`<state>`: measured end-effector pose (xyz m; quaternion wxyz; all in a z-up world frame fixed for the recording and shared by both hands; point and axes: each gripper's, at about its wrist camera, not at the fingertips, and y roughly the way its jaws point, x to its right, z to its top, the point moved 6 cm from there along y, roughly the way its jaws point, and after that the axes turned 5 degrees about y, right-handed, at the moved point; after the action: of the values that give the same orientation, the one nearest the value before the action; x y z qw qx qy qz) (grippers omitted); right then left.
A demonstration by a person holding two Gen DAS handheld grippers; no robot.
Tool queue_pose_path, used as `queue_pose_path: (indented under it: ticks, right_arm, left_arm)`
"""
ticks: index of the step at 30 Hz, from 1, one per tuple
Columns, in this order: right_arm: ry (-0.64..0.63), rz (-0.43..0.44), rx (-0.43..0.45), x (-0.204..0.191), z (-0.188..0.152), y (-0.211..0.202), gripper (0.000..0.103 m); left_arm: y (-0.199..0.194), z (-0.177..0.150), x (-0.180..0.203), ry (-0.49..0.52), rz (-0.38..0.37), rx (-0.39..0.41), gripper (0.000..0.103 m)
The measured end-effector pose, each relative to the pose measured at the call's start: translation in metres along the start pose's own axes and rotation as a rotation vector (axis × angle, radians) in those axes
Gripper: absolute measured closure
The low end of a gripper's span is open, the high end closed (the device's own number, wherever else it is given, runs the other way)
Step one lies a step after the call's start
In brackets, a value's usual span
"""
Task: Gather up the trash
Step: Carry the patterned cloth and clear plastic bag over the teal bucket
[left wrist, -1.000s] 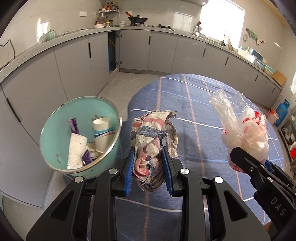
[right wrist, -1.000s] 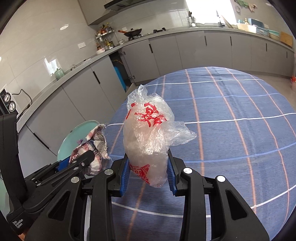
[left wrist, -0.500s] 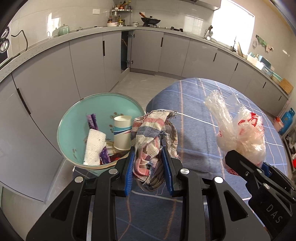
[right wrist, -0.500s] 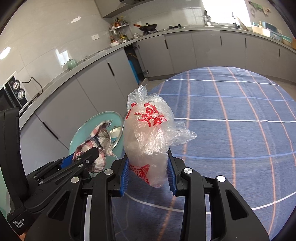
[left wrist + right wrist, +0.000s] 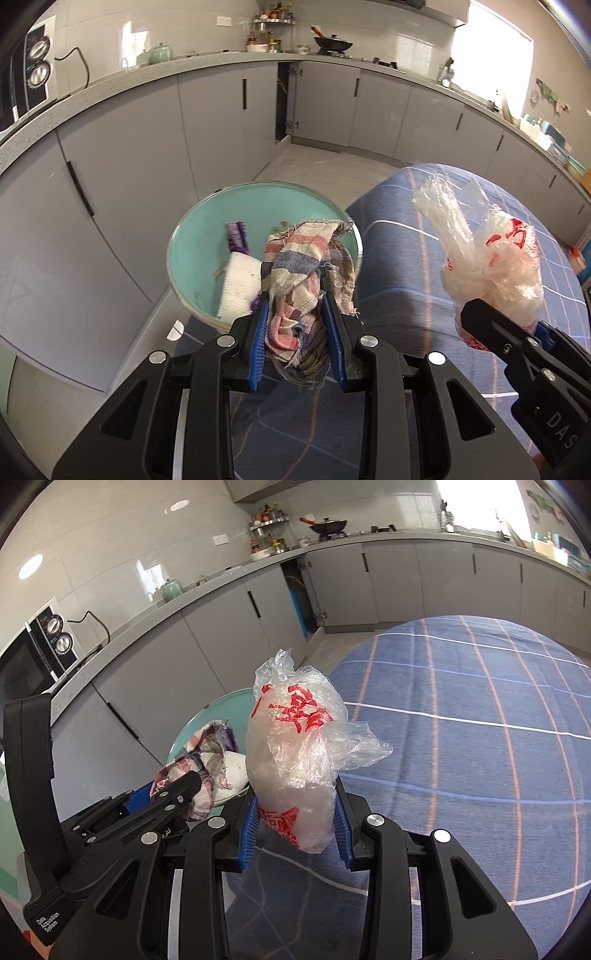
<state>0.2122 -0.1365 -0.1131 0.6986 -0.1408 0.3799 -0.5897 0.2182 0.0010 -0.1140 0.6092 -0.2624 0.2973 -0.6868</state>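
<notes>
Each camera sits just behind its own claw, looking forward along the fingers and slightly down. The left view faces the bin (image 5: 192, 236) at close range; the right view looks over the bench (image 5: 480, 709) — both share bin, bench edge and cabinets (image 5: 207, 122).

Grey cabinets (image 5: 207, 122) under the worktop (image 5: 122, 75); wok (image 5: 328, 525), green teapot (image 5: 172, 589), microwave (image 5: 37, 653) on it. Blue checked tablecloth (image 5: 480, 738) in foreground.

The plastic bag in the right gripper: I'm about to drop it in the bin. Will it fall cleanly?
The plastic bag looks thin, crumpled and see-through, so probably very light; it may drift or cling to the right gripper. Its loose top suggests it is floppy.
</notes>
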Motion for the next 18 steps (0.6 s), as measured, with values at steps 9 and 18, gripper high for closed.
queue_pose_path:
  ticks: [9,18]
  right_arm:
    - [-0.034,0.036,-0.014,-0.024,0.004,0.013,0.067]
    - [-0.055,0.052,-0.019,-0.041,0.012,0.027,0.067]
  left_arm:
    - [0.004,0.004,-0.026,-0.04,0.042,0.001,0.074]
    - [0.01,0.015,-0.044,-0.073,0.067,0.008,0.074]
